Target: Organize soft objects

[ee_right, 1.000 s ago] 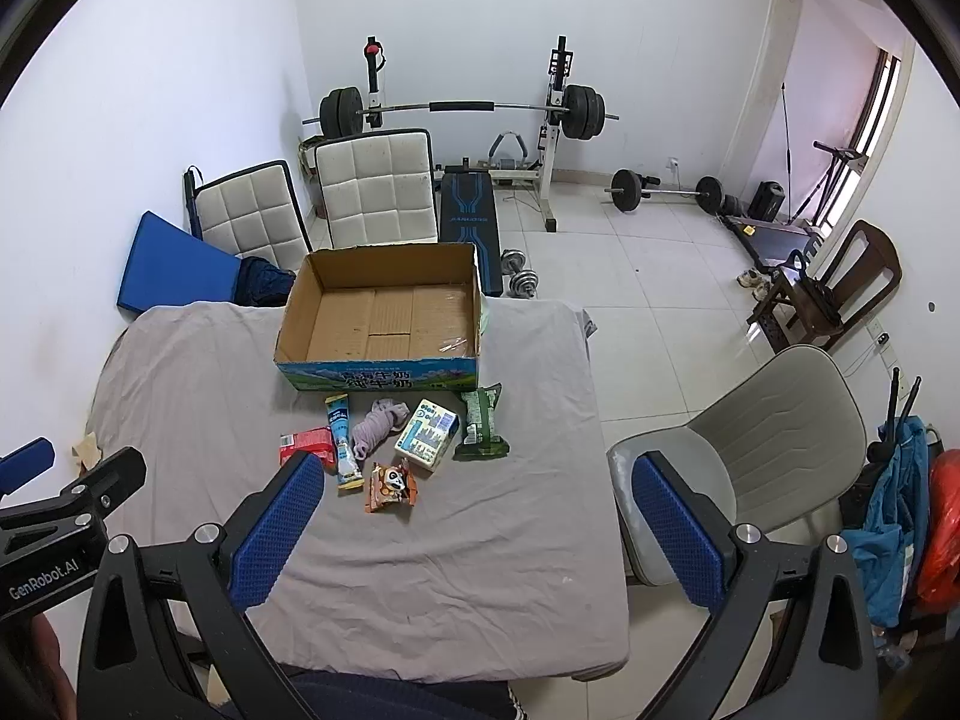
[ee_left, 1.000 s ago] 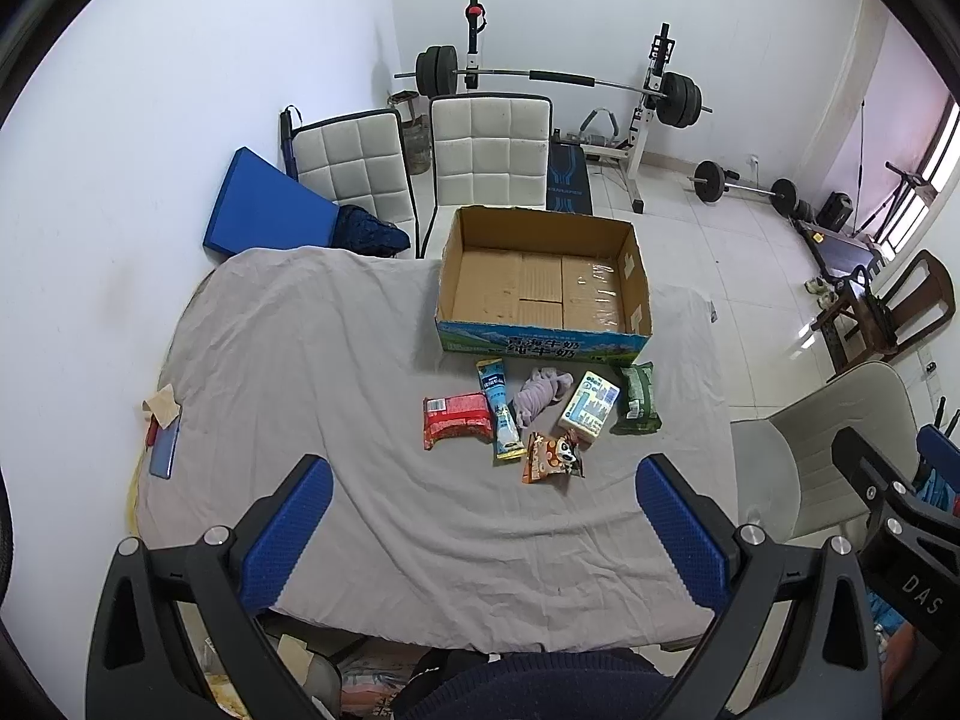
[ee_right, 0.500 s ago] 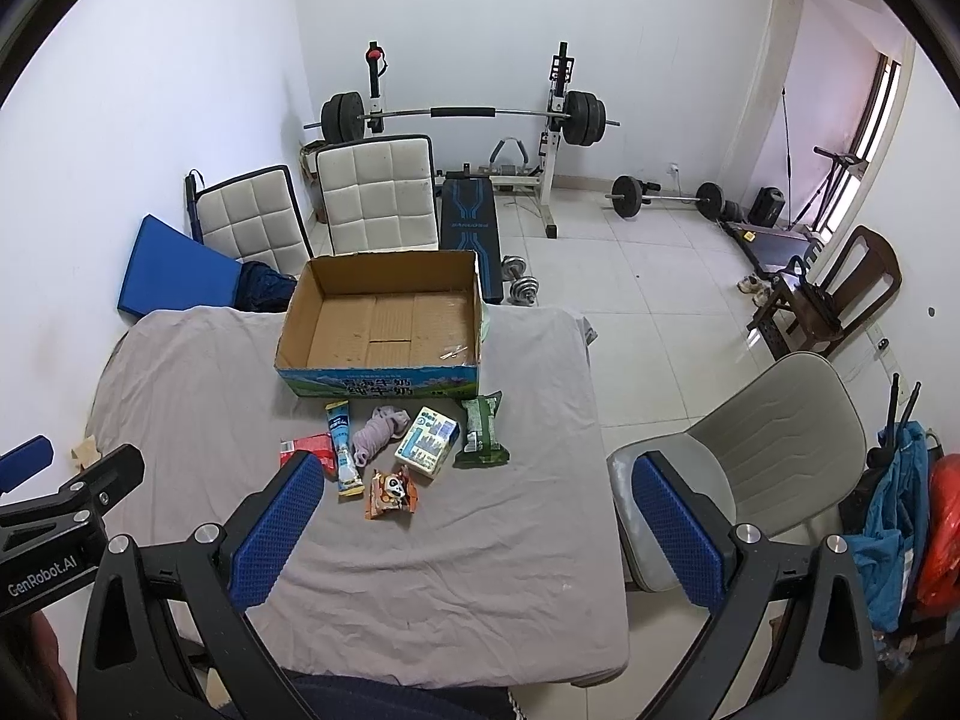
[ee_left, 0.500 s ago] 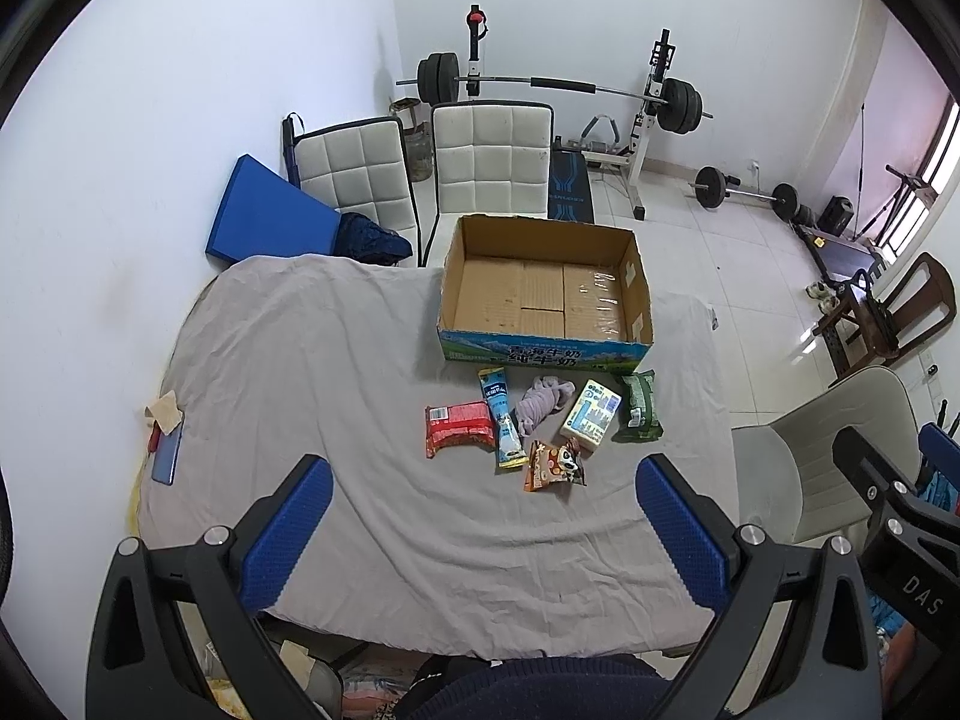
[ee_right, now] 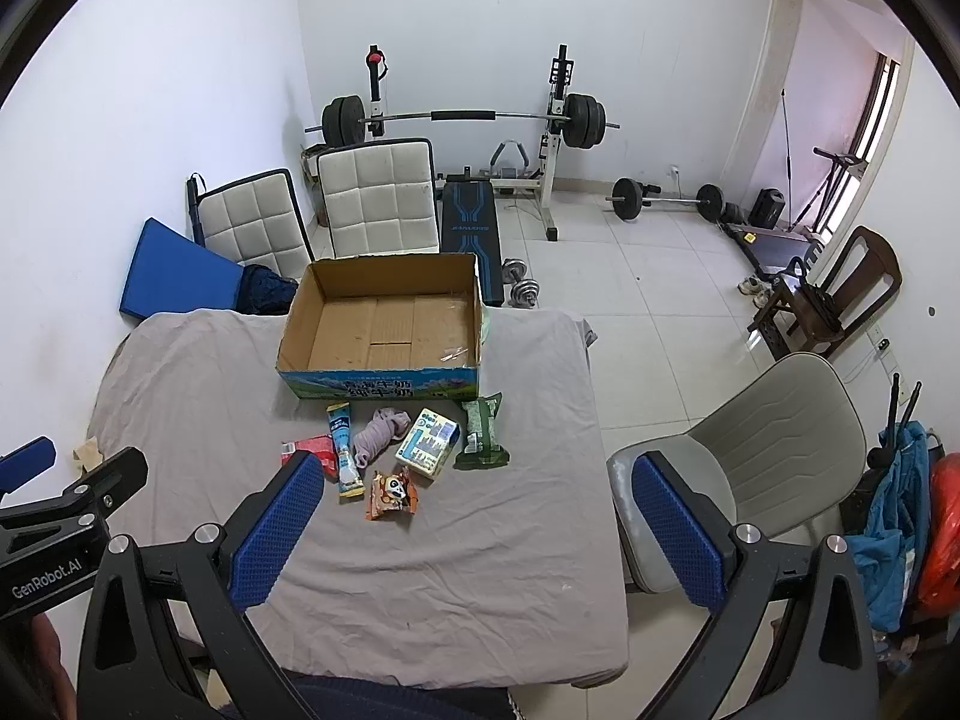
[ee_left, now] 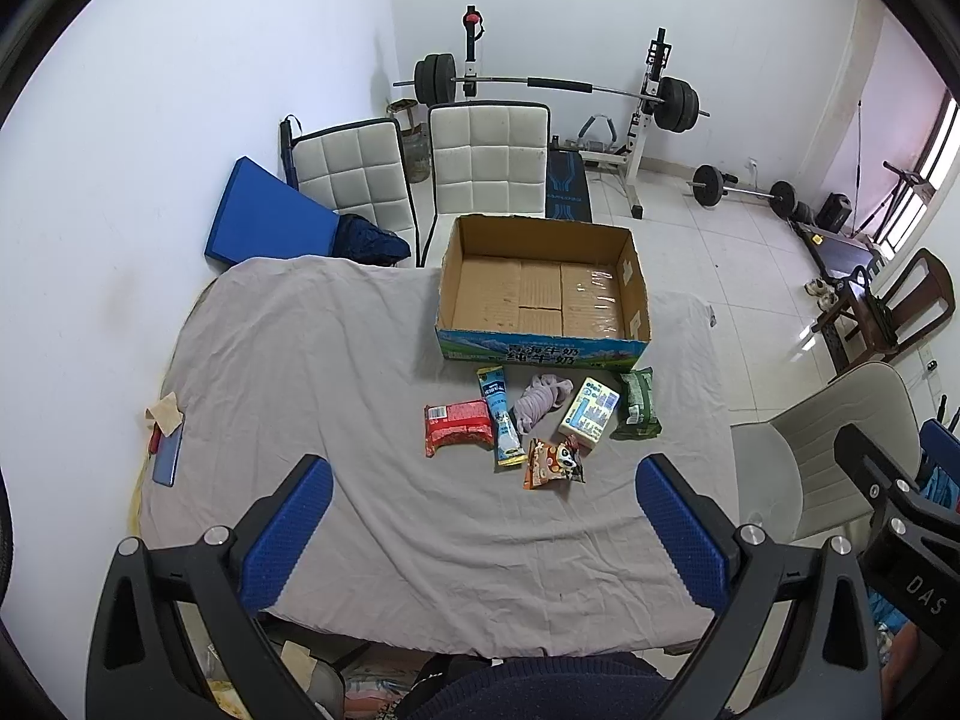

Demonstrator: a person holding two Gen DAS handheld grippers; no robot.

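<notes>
An empty cardboard box (ee_left: 543,291) (ee_right: 384,324) stands on the grey-sheeted table (ee_left: 312,360) (ee_right: 492,552). In front of it lie a red packet (ee_left: 457,425), a long blue-white sachet (ee_left: 498,423) (ee_right: 345,450), a bundled purple sock (ee_left: 540,399) (ee_right: 378,435), a pale tissue pack (ee_left: 590,414) (ee_right: 427,449), a green packet (ee_left: 639,405) (ee_right: 482,432) and an orange panda snack bag (ee_left: 552,463) (ee_right: 391,492). My left gripper (ee_left: 480,531) and right gripper (ee_right: 474,534) are both open and empty, held high above the table's near edge.
A phone and paper scrap (ee_left: 167,450) lie at the table's left edge. Two white chairs (ee_left: 486,162) and a blue mat (ee_left: 264,222) stand behind the table. A grey chair (ee_right: 762,444) stands to the right. A barbell rack (ee_right: 468,120) is at the back wall.
Both grippers have drawn back slightly toward me and tilted a little; the box and items sit a bit lower in both views. Nothing on the table has moved.
</notes>
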